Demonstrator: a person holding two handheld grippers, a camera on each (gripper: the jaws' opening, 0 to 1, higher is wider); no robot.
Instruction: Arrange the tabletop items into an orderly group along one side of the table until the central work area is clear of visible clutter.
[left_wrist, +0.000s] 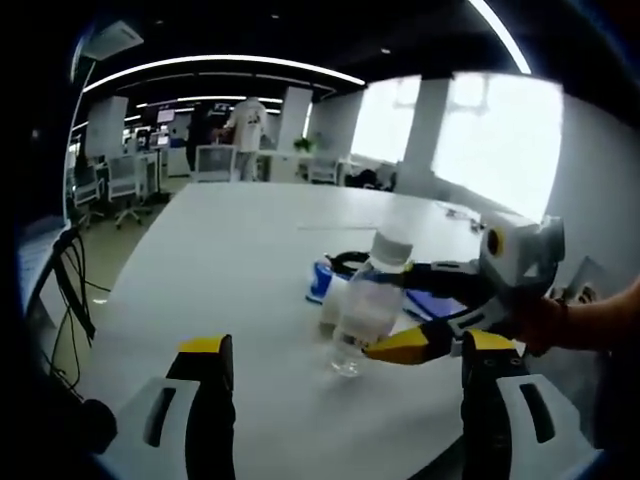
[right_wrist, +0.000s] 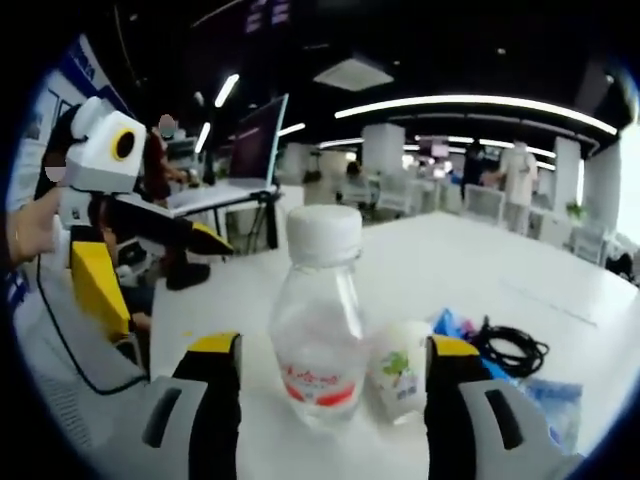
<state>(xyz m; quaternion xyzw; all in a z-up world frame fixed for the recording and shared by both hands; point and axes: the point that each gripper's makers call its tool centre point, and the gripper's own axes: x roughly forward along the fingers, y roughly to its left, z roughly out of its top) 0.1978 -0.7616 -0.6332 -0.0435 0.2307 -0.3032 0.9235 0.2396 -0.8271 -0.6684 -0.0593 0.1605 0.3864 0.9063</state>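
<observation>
Clear water bottle (right_wrist: 320, 330) upright between the right claw's (right_wrist: 325, 385) parted jaws; left claw (left_wrist: 345, 385) agape.

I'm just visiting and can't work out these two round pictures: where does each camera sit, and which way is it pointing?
Left gripper view: rides on the left gripper, looking along its open fingers across the white table at the water bottle; the right gripper and the person's hand come in from the right.
Right gripper view: rides on the right gripper, fingers either side of the water bottle, a small white bottle beside it; the left gripper shows at left.
Shared: the water bottle, table, black cable and each other's gripper.
</observation>
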